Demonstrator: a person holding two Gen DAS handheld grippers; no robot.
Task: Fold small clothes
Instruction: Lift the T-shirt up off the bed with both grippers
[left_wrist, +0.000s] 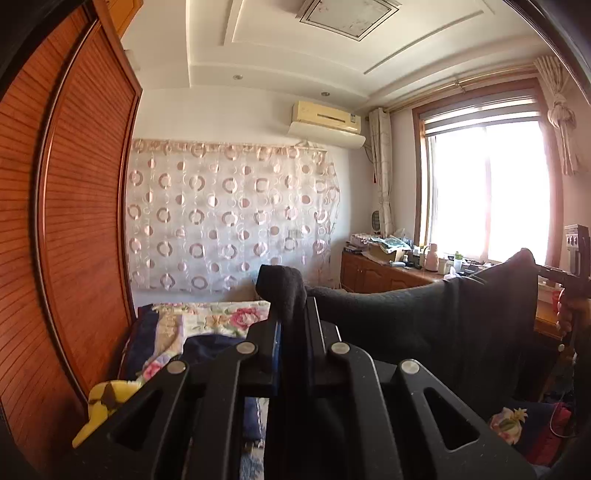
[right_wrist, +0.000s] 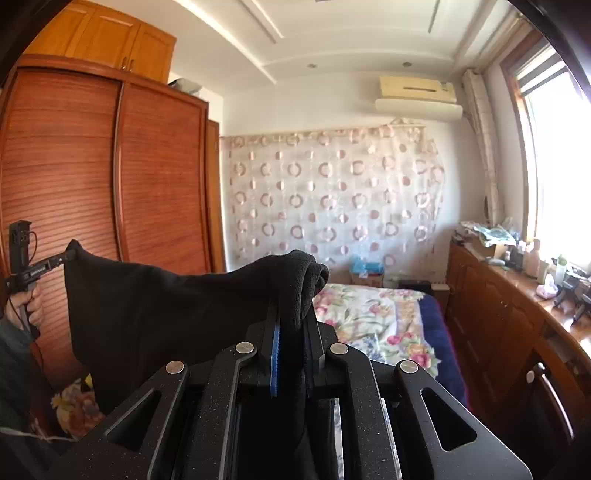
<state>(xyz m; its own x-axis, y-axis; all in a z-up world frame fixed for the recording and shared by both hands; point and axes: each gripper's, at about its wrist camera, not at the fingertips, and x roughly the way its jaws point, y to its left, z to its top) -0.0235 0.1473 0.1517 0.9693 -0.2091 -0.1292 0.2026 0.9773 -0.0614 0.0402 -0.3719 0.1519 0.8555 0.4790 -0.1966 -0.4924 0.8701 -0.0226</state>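
My left hand-held gripper (left_wrist: 291, 314) is clamped on one upper corner of a black garment (left_wrist: 424, 325); a wad of the cloth bulges above the fingertips and more hangs down between the fingers. My right hand-held gripper (right_wrist: 295, 317) is closed on the opposite upper corner in the same way, with a rolled edge of the black cloth standing proud of its blue-edged pad (right_wrist: 275, 354).

The garment is off the bed and in the air, strung between the two grippers. Its top edge sags slightly in the middle and the body hangs below as one dark sheet. From the left wrist view the cloth runs off to the right to the other gripper, whose handle is held by my right hand (left_wrist: 567, 314) at the frame edge. From the right wrist view it runs off to the left to the other gripper, with my left hand (right_wrist: 31, 302) on its grip.

Both grippers point roughly level into the room. The bed with floral bedding (right_wrist: 373, 317) lies beyond and below the garment. A wooden wardrobe (right_wrist: 92, 166) stands on the left, a patterned curtain (left_wrist: 229, 214) covers the far wall, and a cluttered wooden worktop (right_wrist: 517, 291) runs under the window (left_wrist: 487, 192).
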